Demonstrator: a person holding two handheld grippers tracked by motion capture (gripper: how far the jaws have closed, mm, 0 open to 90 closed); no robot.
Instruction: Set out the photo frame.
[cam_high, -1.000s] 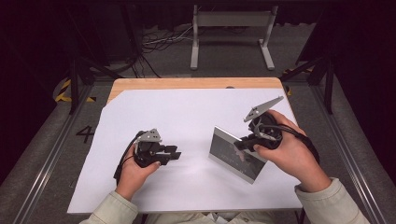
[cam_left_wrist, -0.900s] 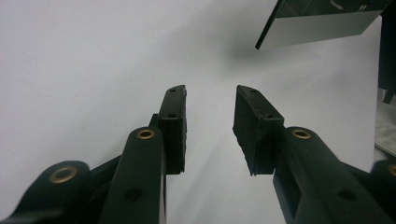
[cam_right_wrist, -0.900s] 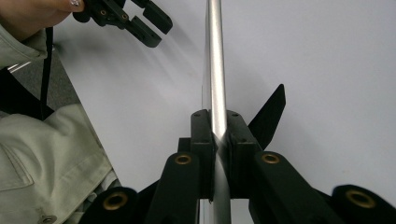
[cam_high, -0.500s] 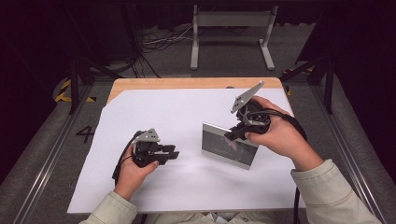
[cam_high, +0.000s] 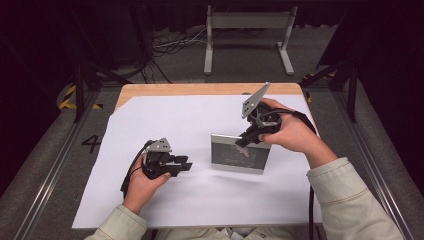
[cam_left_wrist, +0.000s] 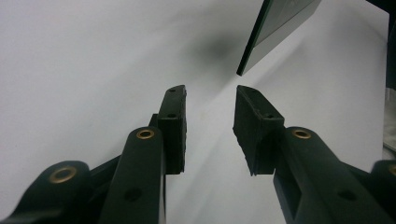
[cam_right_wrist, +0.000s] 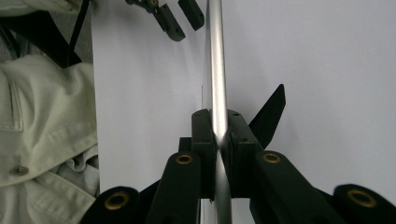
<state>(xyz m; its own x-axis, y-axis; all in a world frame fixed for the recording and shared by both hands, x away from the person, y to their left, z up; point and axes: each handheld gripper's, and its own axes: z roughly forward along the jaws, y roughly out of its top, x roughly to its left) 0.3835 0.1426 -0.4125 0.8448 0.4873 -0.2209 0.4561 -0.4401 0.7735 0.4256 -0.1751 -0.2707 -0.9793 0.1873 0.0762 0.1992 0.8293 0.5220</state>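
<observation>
A flat rectangular panel (cam_high: 239, 156) with a silver rim and a dark face stands tilted on its lower edge, right of the table's middle. My right gripper (cam_high: 246, 142) is shut on its upper right edge. In the right gripper view the silver edge (cam_right_wrist: 215, 56) runs up between the pads, and a black prop flap (cam_right_wrist: 271, 114) sticks out behind the panel. My left gripper (cam_high: 185, 165) rests low on the white sheet (cam_high: 165, 120), open with nothing between its jaws. In the left gripper view (cam_left_wrist: 210, 121) the panel's corner (cam_left_wrist: 275, 28) hangs just ahead, apart from the pads.
The white sheet covers most of the wooden tabletop (cam_high: 200, 89). A grey metal stand (cam_high: 248, 30) and cables lie on the floor beyond the table. The person's pale sleeve (cam_right_wrist: 46, 116) is close on the left in the right gripper view.
The right hand has carried the panel leftward and farther up the table, turning its dark face more toward the near side. The left gripper has stayed put.
</observation>
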